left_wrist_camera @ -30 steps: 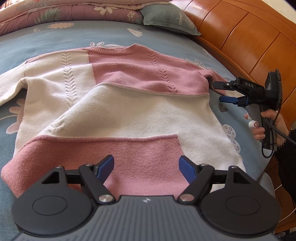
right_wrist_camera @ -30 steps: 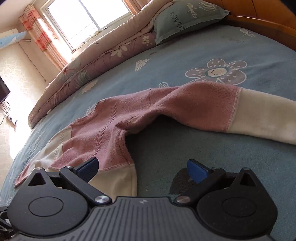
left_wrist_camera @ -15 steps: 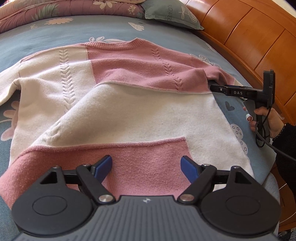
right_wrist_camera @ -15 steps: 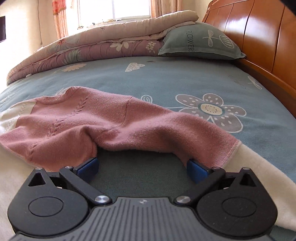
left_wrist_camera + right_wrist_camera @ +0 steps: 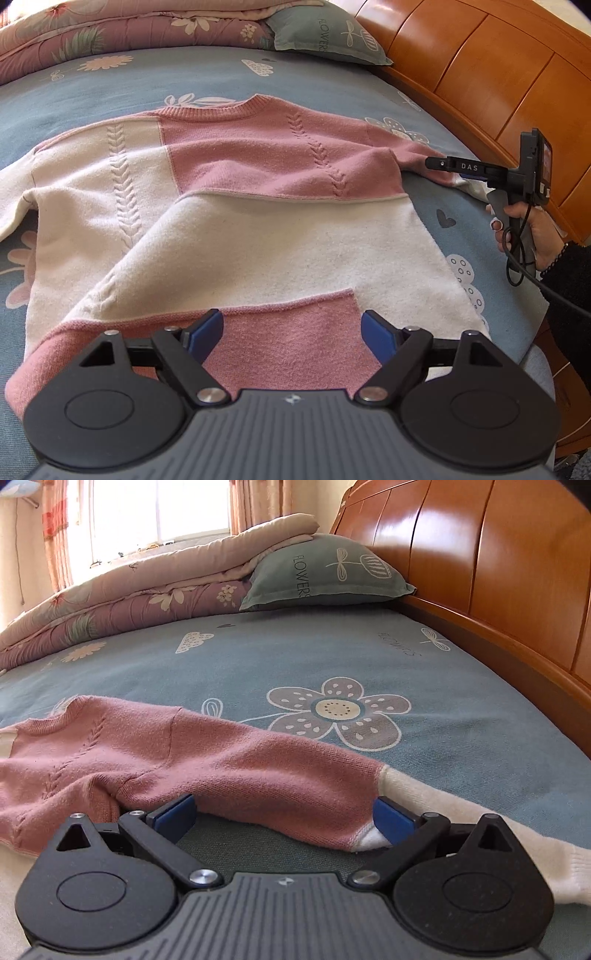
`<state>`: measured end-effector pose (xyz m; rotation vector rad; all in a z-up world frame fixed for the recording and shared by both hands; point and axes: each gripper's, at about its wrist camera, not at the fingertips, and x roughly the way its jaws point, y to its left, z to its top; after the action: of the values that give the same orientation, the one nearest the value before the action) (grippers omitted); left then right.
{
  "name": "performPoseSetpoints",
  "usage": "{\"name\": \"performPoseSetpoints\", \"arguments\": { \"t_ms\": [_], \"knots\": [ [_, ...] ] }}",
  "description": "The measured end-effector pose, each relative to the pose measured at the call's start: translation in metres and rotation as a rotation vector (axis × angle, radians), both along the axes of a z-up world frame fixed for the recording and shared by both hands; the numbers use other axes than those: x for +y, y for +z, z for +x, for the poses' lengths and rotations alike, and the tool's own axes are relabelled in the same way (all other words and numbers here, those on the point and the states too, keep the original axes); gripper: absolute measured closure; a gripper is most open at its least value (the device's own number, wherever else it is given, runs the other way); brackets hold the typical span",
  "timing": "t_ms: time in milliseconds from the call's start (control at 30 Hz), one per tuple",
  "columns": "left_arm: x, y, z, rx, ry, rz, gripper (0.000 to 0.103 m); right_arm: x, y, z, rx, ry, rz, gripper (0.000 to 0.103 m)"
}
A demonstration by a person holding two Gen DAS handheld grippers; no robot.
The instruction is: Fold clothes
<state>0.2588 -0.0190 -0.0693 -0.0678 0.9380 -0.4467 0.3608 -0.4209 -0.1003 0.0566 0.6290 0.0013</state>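
**One sweater spread flat, two grippers wide**

We see one pink-and-cream sweater [image 5: 236, 221] lying flat on the blue flowered bed sheet [image 5: 110, 85], collar toward the far edge, hem at the near edge. Our left gripper [image 5: 291, 334] hovers over the pink hem band, fingers spread wide, nothing pinched; its jaws have just been opening. Moving right, one sleeve [image 5: 288, 775] stretches toward the wooden headboard [image 5: 480, 572]. Our right gripper [image 5: 286, 818] is low at that sleeve, fingers wide and straddling the pink part, pads not pressing. At the far edge we count one folded quilt [image 5: 129, 590] and one grey-green pillow [image 5: 325, 572].
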Motion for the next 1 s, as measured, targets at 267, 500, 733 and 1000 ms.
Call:
{"name": "performPoseSetpoints", "arguments": {
  "t_ms": [267,500,733,1000],
  "knots": [
    [-0.003,0.003,0.001,-0.010,0.010,-0.010,0.021,-0.008,0.020,0.075,0.086,-0.096,-0.052,0.000],
    [0.005,0.001,-0.006,-0.002,0.016,-0.014,0.021,0.016,-0.006,0.074,0.184,-0.055,-0.070,0.000],
    [0.009,-0.006,-0.008,0.014,0.028,-0.036,0.021,0.036,-0.016,0.023,0.131,-0.012,-0.111,0.000],
    [0.029,0.006,-0.014,-0.003,0.028,-0.093,0.021,0.038,-0.008,0.035,0.198,-0.039,-0.115,0.000]
  ]
}}
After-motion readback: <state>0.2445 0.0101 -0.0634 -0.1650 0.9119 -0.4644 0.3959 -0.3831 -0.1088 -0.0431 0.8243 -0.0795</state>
